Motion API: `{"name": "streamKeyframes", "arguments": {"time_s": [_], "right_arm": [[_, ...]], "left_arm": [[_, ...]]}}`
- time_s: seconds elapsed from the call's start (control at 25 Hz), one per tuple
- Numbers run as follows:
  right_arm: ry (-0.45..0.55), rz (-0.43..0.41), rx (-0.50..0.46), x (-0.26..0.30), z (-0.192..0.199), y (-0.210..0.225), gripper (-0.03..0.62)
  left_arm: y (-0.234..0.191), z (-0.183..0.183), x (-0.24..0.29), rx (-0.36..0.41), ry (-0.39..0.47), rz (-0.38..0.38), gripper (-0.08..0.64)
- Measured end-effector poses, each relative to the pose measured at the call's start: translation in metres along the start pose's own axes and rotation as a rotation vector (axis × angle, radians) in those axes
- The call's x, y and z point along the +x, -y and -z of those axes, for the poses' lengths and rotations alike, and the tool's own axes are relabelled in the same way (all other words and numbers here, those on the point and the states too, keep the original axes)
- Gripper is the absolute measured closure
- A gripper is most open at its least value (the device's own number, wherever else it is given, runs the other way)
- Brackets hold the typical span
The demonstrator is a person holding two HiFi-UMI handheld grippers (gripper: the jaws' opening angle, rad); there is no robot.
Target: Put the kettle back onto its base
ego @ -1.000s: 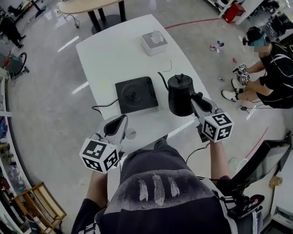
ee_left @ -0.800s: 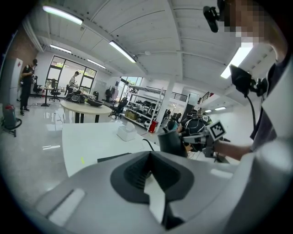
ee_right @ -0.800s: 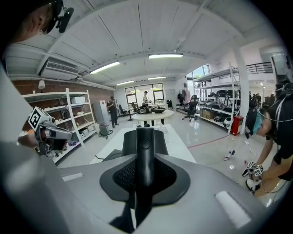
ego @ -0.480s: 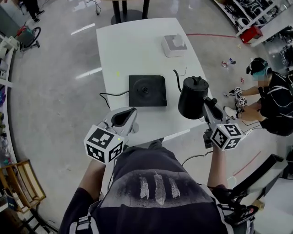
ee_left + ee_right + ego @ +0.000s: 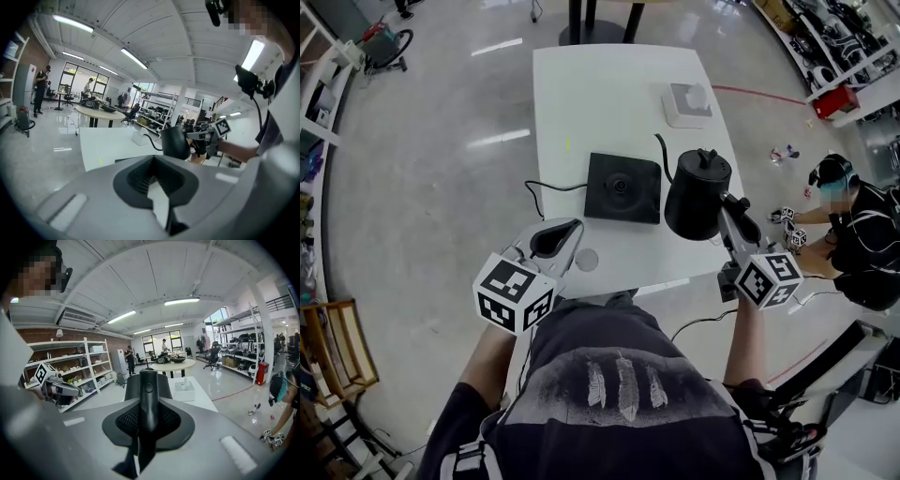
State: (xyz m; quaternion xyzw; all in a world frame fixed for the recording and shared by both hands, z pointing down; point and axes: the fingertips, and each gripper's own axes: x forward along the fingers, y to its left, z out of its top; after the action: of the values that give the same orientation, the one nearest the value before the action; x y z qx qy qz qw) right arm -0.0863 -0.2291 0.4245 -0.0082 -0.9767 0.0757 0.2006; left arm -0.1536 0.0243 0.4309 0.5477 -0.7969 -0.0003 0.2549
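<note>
A person stood at a white table (image 5: 600, 94) with a two-jaw gripper in each hand. The right gripper (image 5: 732, 212) was clamped on the handle of a black gooseneck kettle (image 5: 694, 197). Its pads pressed on either side of the slim black handle.

The kettle hung just to the right of its base (image 5: 623, 187), over the table's right edge. It looked to be clear of the tabletop, though its underside could not be seen.

The base was a flat black square plate with a round connector in the middle. It lay bare near the centre of the table, and its cord (image 5: 548, 187) trailed off to the left. A white tissue box (image 5: 687, 103) stood further back on the table.

The left gripper (image 5: 568, 232) hovered over the near edge of the table, short of the base. Its jaws were slightly apart with nothing between them.

I judged the task to be partway done. The kettle was gripped and carried, but not yet seated. It had yet to be brought left over the plate, lined up with the connector, lowered and released.

The kettle stood upright, with its long axis vertical and the lid knob on top. Its thin curved spout left the body on the side facing the base and pointed left and away from the person. The handle pointed back toward the person's right hand.
</note>
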Motion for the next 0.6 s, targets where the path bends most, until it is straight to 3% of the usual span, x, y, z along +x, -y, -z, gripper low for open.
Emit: {"name": "streamKeyframes", "arguments": {"time_s": [0.6], "right_arm": [[0.019, -0.12, -0.03, 0.051, -0.021, -0.042, 0.538]], "left_arm": [[-0.03, 0.012, -0.039, -0.048, 0.023, -0.1, 0.56]]}}
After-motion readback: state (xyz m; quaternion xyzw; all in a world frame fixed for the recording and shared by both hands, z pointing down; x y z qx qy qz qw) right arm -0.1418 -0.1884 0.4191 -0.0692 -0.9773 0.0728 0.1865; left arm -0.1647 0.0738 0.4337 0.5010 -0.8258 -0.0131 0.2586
